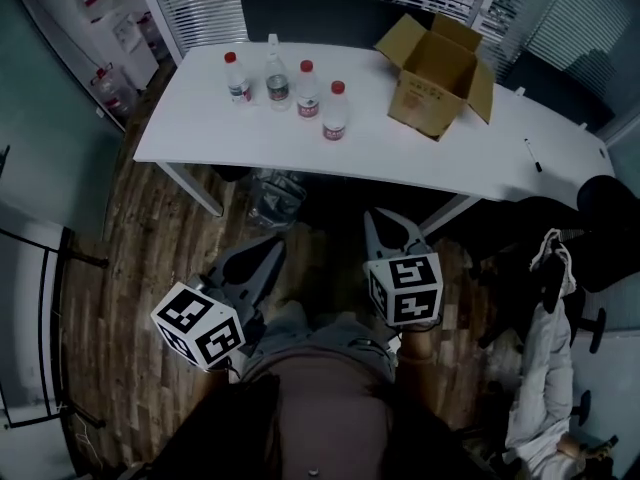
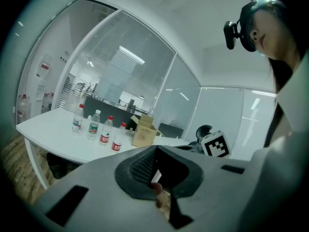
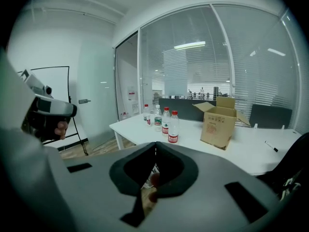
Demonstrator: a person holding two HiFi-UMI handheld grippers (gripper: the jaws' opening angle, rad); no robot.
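Both grippers hang low in front of the person's body, well short of the white table (image 1: 190,133). My left gripper (image 1: 272,251) is shut with nothing in it; in its own view the jaws meet at the tip (image 2: 154,150). My right gripper (image 1: 383,218) is also shut and empty, its jaws closed together (image 3: 155,145). On the table stand several water bottles (image 1: 307,90) with red or white caps, also seen from the sides (image 2: 106,130) (image 3: 173,128). An open cardboard box (image 1: 438,73) sits to their right (image 3: 218,122).
A black pen (image 1: 533,155) lies near the table's right end. A clear bag of bottles (image 1: 275,196) rests on the wood floor under the table. An office chair (image 1: 612,208) and a white garment (image 1: 540,368) are at the right, a whiteboard stand (image 1: 40,318) at the left.
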